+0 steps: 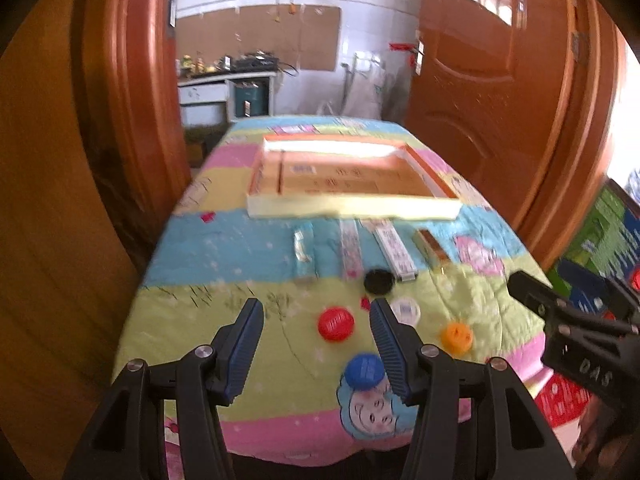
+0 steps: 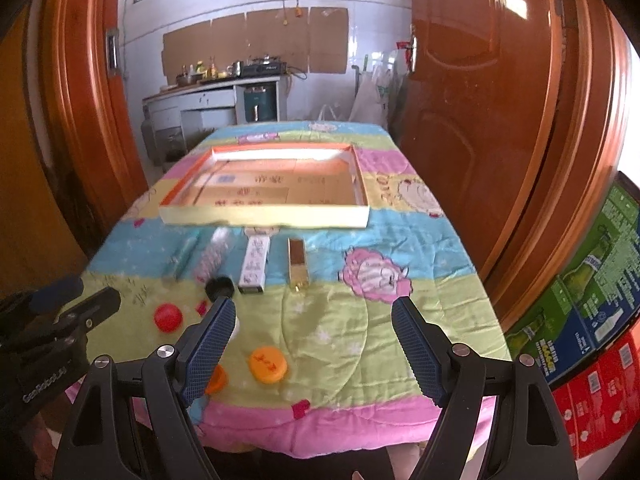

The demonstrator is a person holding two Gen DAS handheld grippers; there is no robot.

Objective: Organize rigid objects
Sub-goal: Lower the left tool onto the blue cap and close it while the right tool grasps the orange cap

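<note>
Both grippers, left gripper (image 1: 316, 316) and right gripper (image 2: 314, 316), hang spread and empty. Best bet: drop squarely over the red cap (image 1: 335, 323), then carry it to the tray (image 1: 352, 209).

I see the tray (image 2: 264, 216) far on the table (image 2: 420, 280), four sticks (image 2: 254, 260) before it, caps (image 2: 267, 364) nearest.

Blue cap (image 1: 364, 368) partly behind left finger; print blurred.

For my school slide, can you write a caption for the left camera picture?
Open left claw hovers over bright bottle caps, near the red cap, before an empty tray.
</note>
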